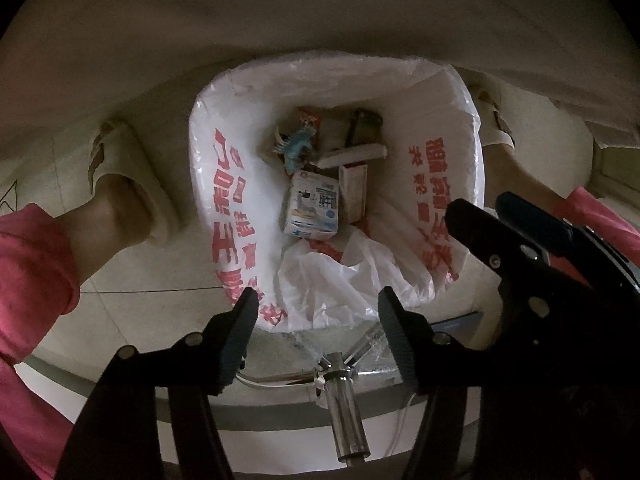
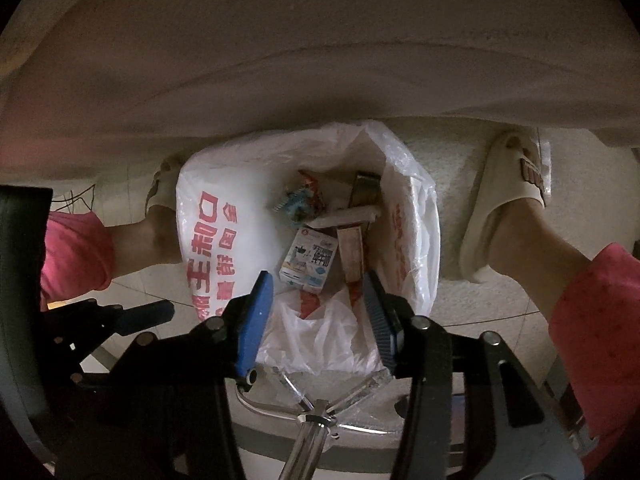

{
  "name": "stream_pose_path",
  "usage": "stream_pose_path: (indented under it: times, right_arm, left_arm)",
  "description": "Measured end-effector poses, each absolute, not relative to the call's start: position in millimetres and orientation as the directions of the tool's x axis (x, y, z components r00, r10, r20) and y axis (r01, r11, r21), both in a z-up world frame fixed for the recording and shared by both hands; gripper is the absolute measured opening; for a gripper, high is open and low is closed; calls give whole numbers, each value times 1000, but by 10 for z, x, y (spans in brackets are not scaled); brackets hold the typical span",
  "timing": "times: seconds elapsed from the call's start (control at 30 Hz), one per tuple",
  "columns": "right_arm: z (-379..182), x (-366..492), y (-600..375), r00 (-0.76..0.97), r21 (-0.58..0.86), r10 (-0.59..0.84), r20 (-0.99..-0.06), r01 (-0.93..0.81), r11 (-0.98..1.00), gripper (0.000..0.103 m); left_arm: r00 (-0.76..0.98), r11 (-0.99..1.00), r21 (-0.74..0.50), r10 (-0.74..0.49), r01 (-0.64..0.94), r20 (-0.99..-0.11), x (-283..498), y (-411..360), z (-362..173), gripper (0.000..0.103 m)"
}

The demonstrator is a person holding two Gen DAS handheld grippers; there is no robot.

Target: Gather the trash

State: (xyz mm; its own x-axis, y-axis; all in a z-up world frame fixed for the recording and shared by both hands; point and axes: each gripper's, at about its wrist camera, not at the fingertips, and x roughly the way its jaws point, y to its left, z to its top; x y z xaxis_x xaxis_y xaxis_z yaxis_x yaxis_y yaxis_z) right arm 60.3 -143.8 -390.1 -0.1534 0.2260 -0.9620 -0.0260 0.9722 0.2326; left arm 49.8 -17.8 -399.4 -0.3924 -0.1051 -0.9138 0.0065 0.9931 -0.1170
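A bin lined with a white plastic bag with red print [image 1: 224, 216] [image 2: 200, 248] stands on the floor below me. Inside lie a white and blue milk carton [image 1: 313, 210] [image 2: 308, 262], a red and white box [image 1: 354, 192] [image 2: 353, 254], a teal and orange wrapper [image 1: 299, 146] [image 2: 298, 198] and a white stick-like piece [image 1: 354, 154] [image 2: 344, 216]. My left gripper [image 1: 318, 304] is open and empty over the bin's near rim. My right gripper [image 2: 320, 288] is open and empty over the bag; it also shows at the right of the left wrist view [image 1: 486, 210].
The person's feet in cream slippers [image 1: 132, 168] [image 2: 504, 200] stand on either side of the bin, with pink trouser legs [image 1: 32, 264] [image 2: 592, 320]. A chrome stool or chair base [image 1: 340, 384] [image 2: 316, 416] is just under the grippers. A pale tabletop edge [image 2: 320, 60] overhangs above.
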Motion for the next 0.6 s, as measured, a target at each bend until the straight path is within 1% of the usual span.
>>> stream_pose_path:
  times: [0.1,0.13,0.2,0.3,0.4,0.47,0.6]
  right_arm:
    - [-3878,609,-1450,-148,227,221,-964,-27,974,50]
    - [-3869,609,-1450,-144,224,218,-965,-26,974,53]
    - [-3827,609,-1467,-132,216,210,-969,-25,976,56]
    - [-3711,598,-1501,-104,182,178,-979,-37,983,62]
    - [-3568,558,-1529,-73,141,138,-988,-49,989,66]
    - [-3457,524,-1565,-48,126,123,-991,-47,991,75]
    - [-3179,426,-1637,24,107,107,-994,-19,994,79]
  left_arm:
    - [-386,994,-113,-101,9,-917,498,-168,-3972,64]
    - [-382,994,-109,-96,11,-919,496,-161,-3961,65]
    - [-371,995,-102,-87,20,-924,496,-149,-3925,68]
    - [-342,996,-87,-73,27,-937,493,-127,-3832,71]
    - [-306,997,-70,-59,23,-950,489,-85,-3719,74]
    - [-282,998,-53,-43,26,-958,476,-66,-3637,74]
    - [-226,999,-39,-35,12,-973,436,0,-3448,75]
